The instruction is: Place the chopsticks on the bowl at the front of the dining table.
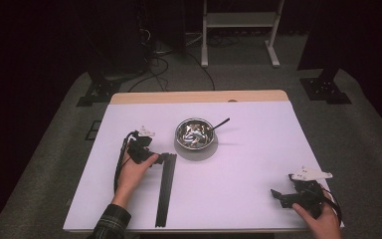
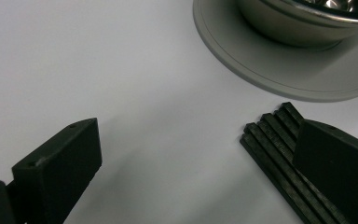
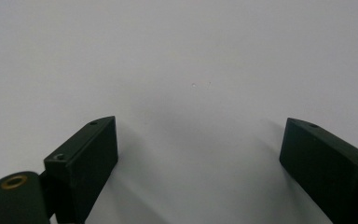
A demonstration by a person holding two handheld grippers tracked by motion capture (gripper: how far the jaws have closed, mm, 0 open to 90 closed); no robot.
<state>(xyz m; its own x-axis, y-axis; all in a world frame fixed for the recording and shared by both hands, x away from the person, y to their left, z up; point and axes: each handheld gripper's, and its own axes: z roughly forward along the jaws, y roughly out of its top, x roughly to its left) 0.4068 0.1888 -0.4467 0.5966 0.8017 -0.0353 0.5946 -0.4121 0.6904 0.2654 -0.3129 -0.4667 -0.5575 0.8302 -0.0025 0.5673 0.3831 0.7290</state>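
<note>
A bundle of long thin black bars point(image 1: 164, 191) lies flat on the white table, running from near the front edge up toward the bowl. My left gripper point(image 1: 162, 159) is at the bundle's far end, open. In the left gripper view its jaws stand wide apart point(image 2: 200, 140), and the end of the bars point(image 2: 272, 144) lies just inside the right-hand jaw, partly hidden by it. A steel bowl point(image 1: 195, 133) sits on a grey plate point(image 1: 199, 152), with a dark utensil handle point(image 1: 222, 123) sticking out. My right gripper point(image 1: 279, 195) rests open at the front right, over bare table point(image 3: 200, 135).
The grey plate's rim point(image 2: 261, 74) and the bowl point(image 2: 298, 23) are close ahead of the left gripper. The table's wooden far edge point(image 1: 199, 96) borders the white top. Beyond it are a white frame, cables and stand feet on the carpet.
</note>
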